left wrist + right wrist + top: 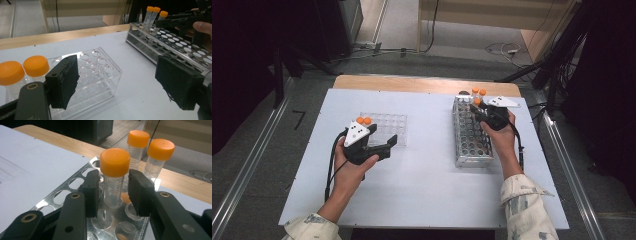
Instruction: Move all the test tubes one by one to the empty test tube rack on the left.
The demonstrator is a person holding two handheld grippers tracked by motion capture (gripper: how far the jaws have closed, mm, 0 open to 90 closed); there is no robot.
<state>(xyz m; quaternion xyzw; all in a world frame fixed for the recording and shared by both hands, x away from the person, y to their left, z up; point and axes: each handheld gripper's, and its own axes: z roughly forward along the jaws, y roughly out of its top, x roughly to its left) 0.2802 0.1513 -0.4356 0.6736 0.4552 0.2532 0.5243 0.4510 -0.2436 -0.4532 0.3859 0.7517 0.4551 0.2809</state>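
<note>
A metal tube rack (472, 145) stands at the right of the white board, with three orange-capped tubes (478, 94) at its far end. My right gripper (476, 111) reaches over that end. In the right gripper view its jaws straddle the nearest tube (114, 162), with a thin gap on each side, so the right gripper (112, 190) is open. Two more tubes (138, 138) (160, 149) stand behind. My left gripper (389, 146) rests wide open beside a clear plastic rack (384, 122) that holds two capped tubes (36, 65). Nothing sits between the left gripper's (120, 82) pads.
The white board (422, 185) lies on a wooden table whose far edge (422, 84) shows behind the racks. Aluminium rails (242, 170) run along both sides. Cables (507, 49) lie on the floor beyond the table.
</note>
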